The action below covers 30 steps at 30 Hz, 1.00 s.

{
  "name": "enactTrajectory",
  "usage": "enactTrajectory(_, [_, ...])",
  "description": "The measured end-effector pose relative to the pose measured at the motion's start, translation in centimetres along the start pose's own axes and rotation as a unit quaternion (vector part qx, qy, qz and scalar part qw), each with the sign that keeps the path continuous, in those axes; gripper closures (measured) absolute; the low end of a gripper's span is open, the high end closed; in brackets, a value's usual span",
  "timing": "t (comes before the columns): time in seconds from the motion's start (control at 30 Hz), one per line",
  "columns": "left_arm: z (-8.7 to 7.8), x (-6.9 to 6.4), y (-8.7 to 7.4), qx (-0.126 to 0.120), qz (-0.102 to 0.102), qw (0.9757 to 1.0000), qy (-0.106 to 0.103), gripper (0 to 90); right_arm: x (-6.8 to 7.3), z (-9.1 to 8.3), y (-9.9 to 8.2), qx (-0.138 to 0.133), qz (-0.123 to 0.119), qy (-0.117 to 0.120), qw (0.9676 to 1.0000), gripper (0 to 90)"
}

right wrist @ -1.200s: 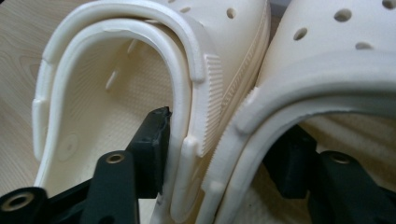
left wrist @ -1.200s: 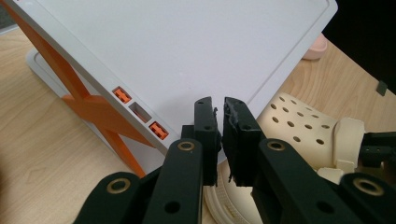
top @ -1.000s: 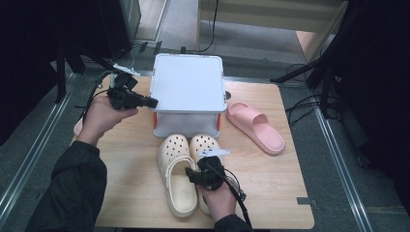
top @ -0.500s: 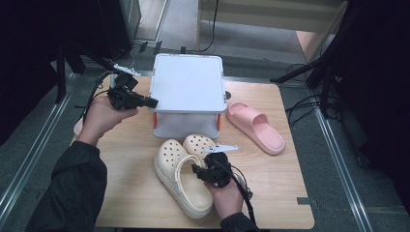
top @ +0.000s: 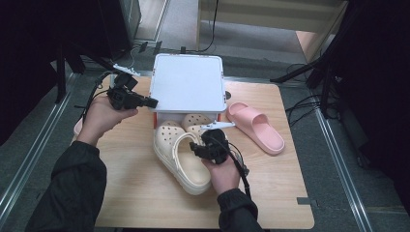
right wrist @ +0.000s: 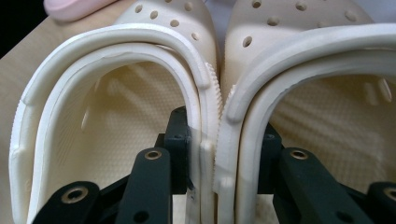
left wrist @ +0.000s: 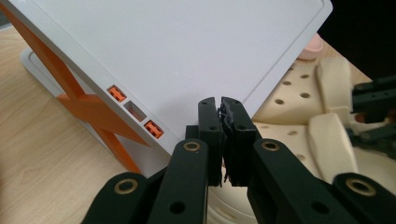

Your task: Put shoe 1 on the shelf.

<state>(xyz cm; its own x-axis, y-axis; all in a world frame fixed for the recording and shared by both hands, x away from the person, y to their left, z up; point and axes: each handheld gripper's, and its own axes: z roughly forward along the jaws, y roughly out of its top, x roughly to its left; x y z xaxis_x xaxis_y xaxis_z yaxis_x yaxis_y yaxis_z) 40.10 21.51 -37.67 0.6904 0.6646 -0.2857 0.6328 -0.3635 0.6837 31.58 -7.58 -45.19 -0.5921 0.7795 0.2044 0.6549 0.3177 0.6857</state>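
— High view first: what is the right gripper (top: 197,147) doing?

— It is clamped on the pair of cream clogs (top: 181,150), which lie on the wooden table (top: 270,193) in front of the white storage box (top: 188,89). Its jaws have just been closing. In the right gripper view one jaw sits inside each shoe, pinching the two inner side walls (right wrist: 215,140) together.

— And the left gripper (top: 151,102)?

— Its jaws are pressed together with nothing between them. The tip sits at the left edge of the box's lid (left wrist: 187,56), perhaps touching it; I cannot be sure from these angles.

— Is the lid raised?

— In the left gripper view it looks tilted above the orange-trimmed base (left wrist: 79,100).

— Anything else nearby?

— A pink slide sandal (top: 255,126) lies just right of the box, apart from the clogs.
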Motion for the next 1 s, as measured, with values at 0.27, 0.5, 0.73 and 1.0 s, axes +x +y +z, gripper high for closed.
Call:
enactTrajectory(0.27, [-0.1, 0.0, 0.0, 0.001, 0.002, 1.0000, -0.001, 87.0, -1.2, 3.0, 2.2, -0.001, 0.015, -0.030, 0.9994, 67.4])
enactTrajectory(0.5, [-0.1, 0.0, 0.0, 0.001, 0.000, 1.0000, -0.002, 87.0, -1.6, 4.7, 3.0, -0.014, 0.029, -0.051, 0.9982, 67.3])
enactTrajectory(0.73, [-0.1, 0.0, -0.1, 0.002, 0.001, 1.0000, -0.002, 87.0, -1.8, 5.9, 3.3, -0.024, 0.044, -0.064, 0.9967, 67.1])
enactTrajectory(1.0, [-0.1, 0.1, -0.1, 0.001, 0.000, 1.0000, -0.003, 86.7, -2.2, 7.2, 3.1, -0.037, 0.059, -0.074, 0.9948, 66.6])
